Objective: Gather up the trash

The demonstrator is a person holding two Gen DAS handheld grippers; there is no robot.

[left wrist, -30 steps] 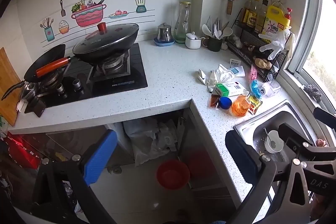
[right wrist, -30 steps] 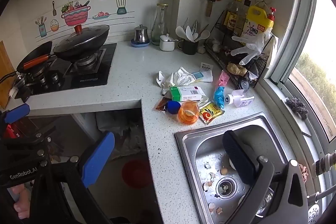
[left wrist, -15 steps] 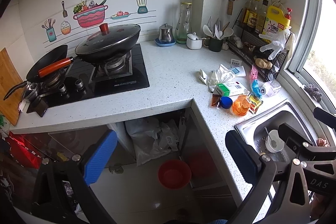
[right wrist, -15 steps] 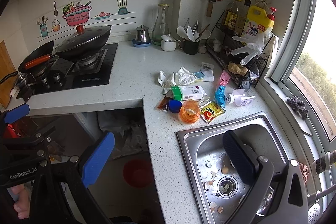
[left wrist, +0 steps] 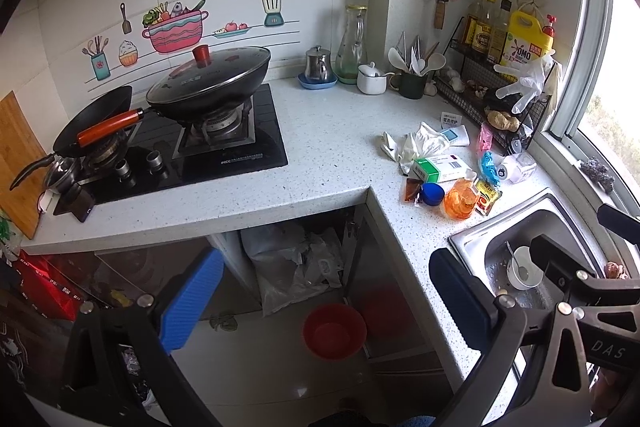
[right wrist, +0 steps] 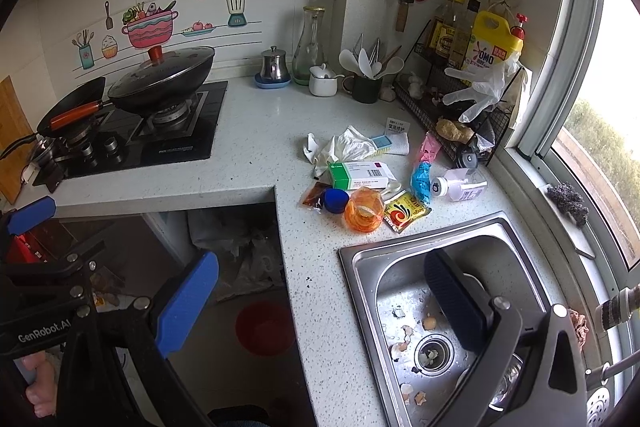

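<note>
A pile of trash lies on the white counter near the sink: an orange plastic cup, a green-and-white box, a blue cap, a yellow sachet, a blue wrapper, a pink wrapper, crumpled white tissue and a small white bottle. The cup and box also show in the left wrist view. My left gripper is open and empty, held above the floor short of the counter. My right gripper is open and empty over the sink edge.
A steel sink holds eggshell bits. A stove with a lidded wok and a pan stands left. A red bin and plastic bags sit under the counter. A wire rack lines the window wall.
Both grippers have drifted slightly, so the scene has shifted a little right in both views. Nothing on the counter has moved and both grippers stay open.
</note>
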